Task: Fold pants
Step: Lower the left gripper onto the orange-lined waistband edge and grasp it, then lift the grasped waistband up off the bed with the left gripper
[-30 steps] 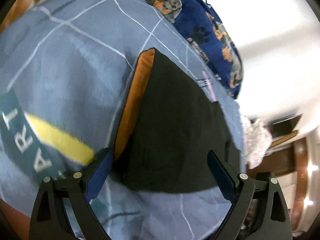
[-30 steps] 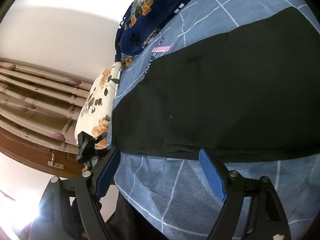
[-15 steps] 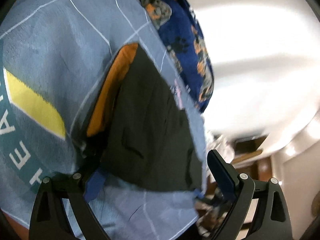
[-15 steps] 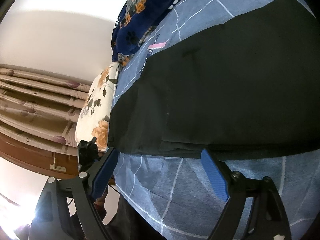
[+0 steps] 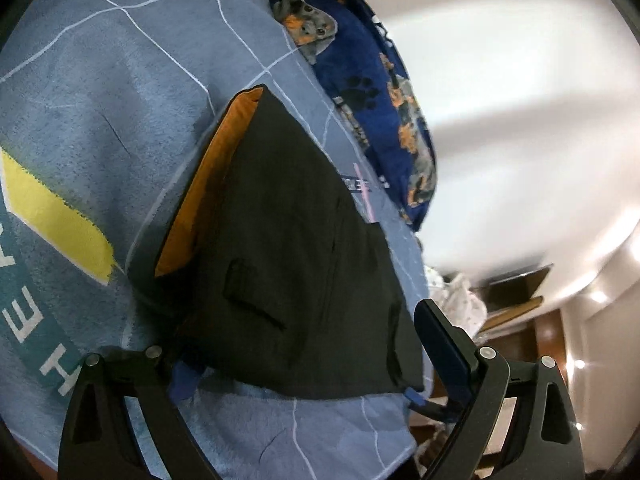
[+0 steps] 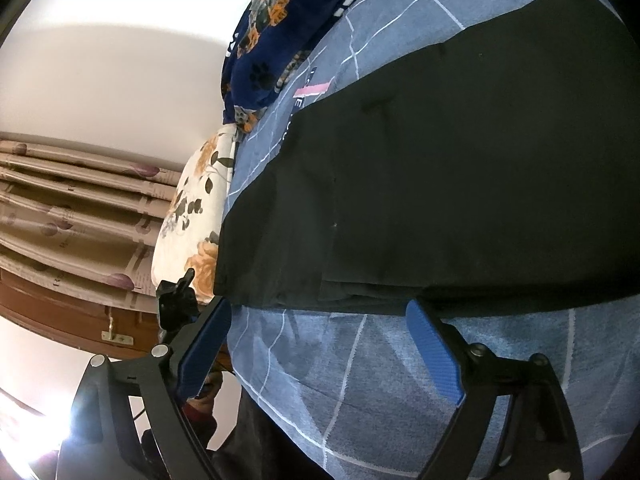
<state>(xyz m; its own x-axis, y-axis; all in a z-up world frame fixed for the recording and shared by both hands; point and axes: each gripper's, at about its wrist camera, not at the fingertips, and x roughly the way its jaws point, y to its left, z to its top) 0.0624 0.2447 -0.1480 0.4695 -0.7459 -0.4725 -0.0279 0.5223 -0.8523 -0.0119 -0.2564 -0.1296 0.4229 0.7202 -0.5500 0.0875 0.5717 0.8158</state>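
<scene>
— Where are the pants?

— I see the pants (image 5: 288, 248) lying flat on the bed (image 5: 120, 80), on a blue sheet with white grid lines. They are black, and an orange lining (image 5: 208, 184) shows along their left edge in the left wrist view. A pocket welt sits on the near part of the cloth. In the right wrist view the pants (image 6: 460, 168) span the bed, and their near edge shows stacked layers.

— State of the left gripper?

— I hold the left gripper (image 5: 304, 356) low at the near edge of the pants with its fingers wide apart. The left finger is tucked at the near left corner of the cloth, partly hidden by it. The right finger stands clear by the near right corner. I cannot tell whether either one touches the cloth.

— And the right gripper?

— The right gripper (image 6: 320, 340) has its fingers apart, gripping nothing. Both tips sit just beside the near edge of the pants, over the sheet.

— Anything else?

— A dark blue blanket (image 5: 384, 92) with paw prints lies along the far side of the bed. A floral pillow (image 6: 192, 216) lies beside the pants' end in the right wrist view.
</scene>
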